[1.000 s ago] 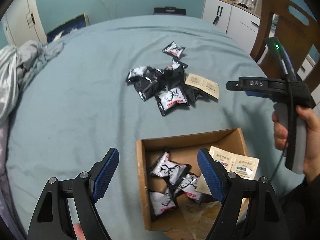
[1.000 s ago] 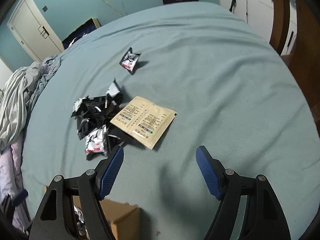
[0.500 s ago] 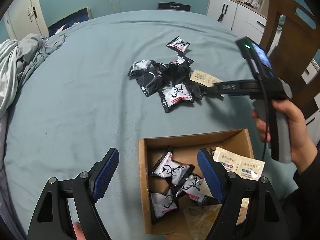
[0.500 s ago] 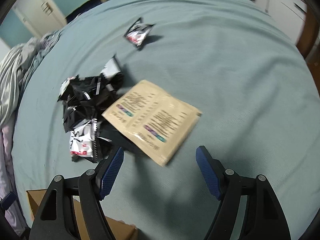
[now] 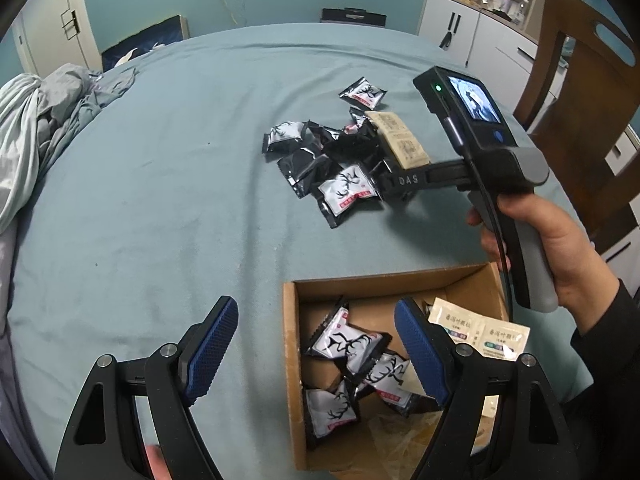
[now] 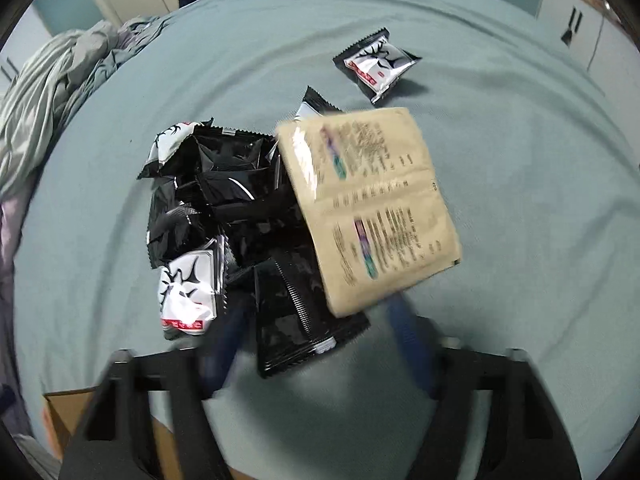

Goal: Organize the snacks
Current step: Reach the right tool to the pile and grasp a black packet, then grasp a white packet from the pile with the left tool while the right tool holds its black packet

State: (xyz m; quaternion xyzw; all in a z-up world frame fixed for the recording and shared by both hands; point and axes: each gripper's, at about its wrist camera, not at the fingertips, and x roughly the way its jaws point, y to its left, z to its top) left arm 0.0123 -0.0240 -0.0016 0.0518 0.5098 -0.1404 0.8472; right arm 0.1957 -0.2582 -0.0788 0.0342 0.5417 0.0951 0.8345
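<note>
Teal bed sheet (image 5: 160, 200) used as sorting surface. Left tongs (image 5: 316, 354) held spread, empty, over near corner of cardboard box (image 5: 290, 360), likely to steady it. Beyond, right tongs (image 6: 316, 328) just been closing around near edge of tan sachet (image 6: 368, 204); firm pinch cannot be told through blur. Black snack packets (image 6: 224, 184) heaped left of sachet, awaiting boxing.

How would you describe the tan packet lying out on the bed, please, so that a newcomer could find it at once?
Start at the blue-grey bedspread and find the heap of black snack packs beyond the cardboard box. The tan packet lies on the heap's right edge, partly over the black packs. It alone there is flat, tan and covered in fine print, with a crease across its middle.
</note>
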